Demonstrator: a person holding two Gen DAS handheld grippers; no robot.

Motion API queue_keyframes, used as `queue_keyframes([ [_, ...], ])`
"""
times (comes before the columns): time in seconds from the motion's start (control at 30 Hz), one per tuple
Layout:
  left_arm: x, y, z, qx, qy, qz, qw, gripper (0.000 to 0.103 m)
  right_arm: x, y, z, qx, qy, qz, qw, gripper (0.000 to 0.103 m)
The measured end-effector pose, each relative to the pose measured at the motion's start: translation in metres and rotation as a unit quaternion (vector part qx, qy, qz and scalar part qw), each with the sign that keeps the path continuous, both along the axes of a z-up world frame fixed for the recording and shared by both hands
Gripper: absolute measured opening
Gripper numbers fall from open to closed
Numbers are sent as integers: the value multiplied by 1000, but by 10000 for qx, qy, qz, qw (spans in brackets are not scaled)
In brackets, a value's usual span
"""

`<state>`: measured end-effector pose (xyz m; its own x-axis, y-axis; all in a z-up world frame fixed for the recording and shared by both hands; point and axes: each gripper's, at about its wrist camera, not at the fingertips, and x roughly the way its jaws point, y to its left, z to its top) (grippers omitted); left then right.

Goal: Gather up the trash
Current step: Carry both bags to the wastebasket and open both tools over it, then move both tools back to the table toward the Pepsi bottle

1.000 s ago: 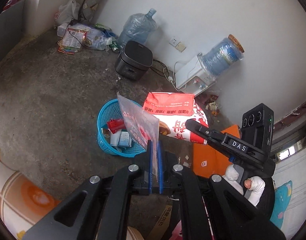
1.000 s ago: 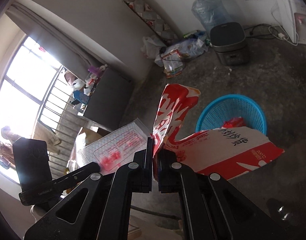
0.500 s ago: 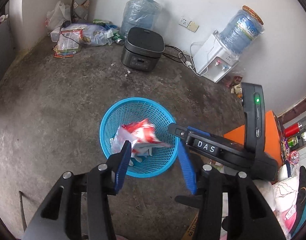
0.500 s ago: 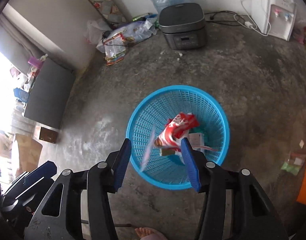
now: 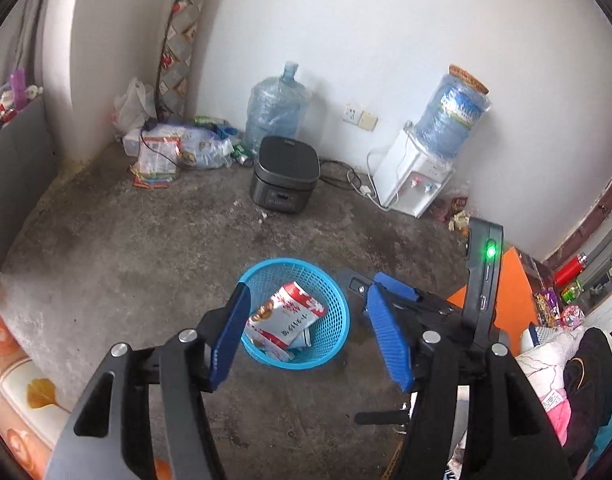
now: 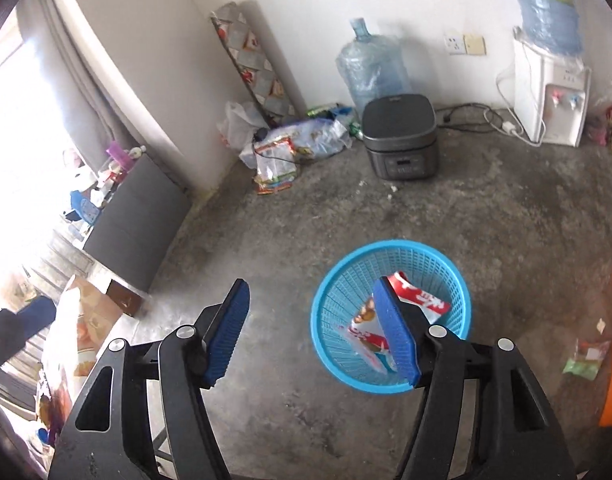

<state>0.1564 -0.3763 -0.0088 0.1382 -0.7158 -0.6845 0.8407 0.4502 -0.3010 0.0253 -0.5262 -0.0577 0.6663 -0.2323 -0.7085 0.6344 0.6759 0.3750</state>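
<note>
1. Now the left gripper (image 5: pixel 308 334) and right gripper (image 6: pixel 312 330) have just been opening; both stand apart with nothing between them.
2. Below them, the red and white bags (image 5: pixel 287 317) lie in the blue basket (image 5: pixel 338 304), so I think they were dropped there.
3. Farther off, a green wrapper (image 6: pixel 585 360) waits on the floor.
4. By the wall, the litter pile (image 6: pixel 294 148) is too jumbled to sort out.

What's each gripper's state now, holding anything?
Left gripper: open, jaws just opened, nothing between them; red-and-white snack bag lies in the blue plastic basket.
Right gripper: open, jaws just opened, empty.
</note>
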Motion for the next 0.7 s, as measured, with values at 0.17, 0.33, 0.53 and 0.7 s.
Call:
queue_keyframes([
  [0.17,0,87,51,-329,-593,611,9958,65,-2,38,34,66,-516,701,9962,63],
  [0.33,2,177,80,-300,-1169,1511,9811,68,6,72,53,146,-724,1479,9862,64],
  [0.53,0,283,68,-144,-1103,2807,9533,69,26,122,69,102,-817,2355,9684,64],
  [0.7,-6,343,57,-69,-860,3361,9379,69,42,165,78,267,-930,3121,9451,64],
])
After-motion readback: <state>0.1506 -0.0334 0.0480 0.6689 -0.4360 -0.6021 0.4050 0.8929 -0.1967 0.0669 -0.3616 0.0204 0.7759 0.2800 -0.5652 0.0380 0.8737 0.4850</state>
